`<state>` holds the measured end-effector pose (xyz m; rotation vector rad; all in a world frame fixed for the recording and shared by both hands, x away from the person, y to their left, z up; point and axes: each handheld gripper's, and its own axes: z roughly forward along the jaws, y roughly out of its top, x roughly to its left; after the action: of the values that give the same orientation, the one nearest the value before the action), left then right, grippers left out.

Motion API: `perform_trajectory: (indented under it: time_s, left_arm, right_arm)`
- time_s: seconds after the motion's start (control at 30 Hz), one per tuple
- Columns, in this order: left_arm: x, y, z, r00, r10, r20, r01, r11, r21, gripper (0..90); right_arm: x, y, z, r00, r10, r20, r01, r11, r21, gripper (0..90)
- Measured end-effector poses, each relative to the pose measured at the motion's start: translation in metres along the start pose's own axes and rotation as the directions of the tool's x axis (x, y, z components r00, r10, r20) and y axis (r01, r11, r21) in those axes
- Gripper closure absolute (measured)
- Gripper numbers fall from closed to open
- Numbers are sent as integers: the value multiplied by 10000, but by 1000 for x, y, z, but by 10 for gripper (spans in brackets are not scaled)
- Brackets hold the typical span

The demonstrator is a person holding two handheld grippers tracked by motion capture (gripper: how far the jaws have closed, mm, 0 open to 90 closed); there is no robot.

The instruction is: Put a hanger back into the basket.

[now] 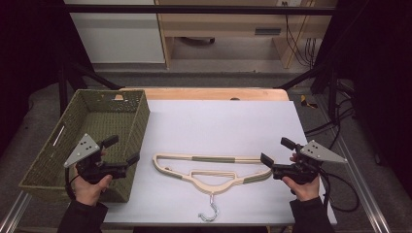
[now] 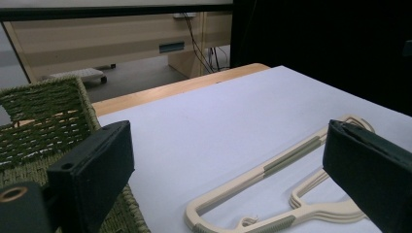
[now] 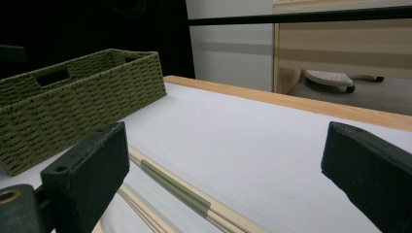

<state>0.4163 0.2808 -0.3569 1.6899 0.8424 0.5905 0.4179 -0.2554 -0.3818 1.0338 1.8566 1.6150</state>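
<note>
1. Left tool (image 1: 121,151): jaws wide apart, holding nothing, just beside the basket (image 1: 82,141) at the bench (image 1: 218,116) left edge
2. Right tool (image 1: 276,151): jaws wide apart, empty, near the hanger's right end
3. Hanger (image 1: 214,170): lies flat on the bench between both tools, hook at the near side

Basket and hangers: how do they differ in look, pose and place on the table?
The basket is woven, olive green and box-shaped with upright walls; the hangers are thin, cream with green-grey grip strips, stacked and lying flat. The basket sits at the table's left edge, beside the left gripper; the hangers lie mid-table toward the front, hook pointing at the person, between both grippers. Neither is touched; the right gripper is open too.
</note>
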Motion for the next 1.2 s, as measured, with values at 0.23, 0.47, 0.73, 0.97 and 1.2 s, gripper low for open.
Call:
perform_trajectory:
  time_s: [0.23, 0.47, 0.73, 0.97, 1.2]
  left_arm:
    - [2, -2, 0, 10000, -31, -21, 31, 9999, 144, 42]
    - [4, -2, -1, 9999, 40, -156, -35, 9996, 274, 39]
    - [5, -3, 0, 9998, 84, -183, -76, 9992, 405, 37]
    - [7, -3, -2, 9996, 126, -241, -116, 9990, 441, 37]
    - [7, -3, -2, 9994, 203, -286, -189, 9986, 490, 37]
  right_arm:
    - [8, 5, 3, 9998, -206, 15, 206, 9996, 205, 54]
    - [30, 13, 26, 9983, -540, -199, 554, 9955, 773, 81]
    - [58, 12, 52, 9914, -1052, -780, 1165, 9804, 1587, 89]
    - [92, 4, 78, 9773, -1332, -1649, 1726, 9517, 2541, 121]
    - [113, -12, 101, 9651, -1453, -2181, 2158, 9126, 3471, 212]
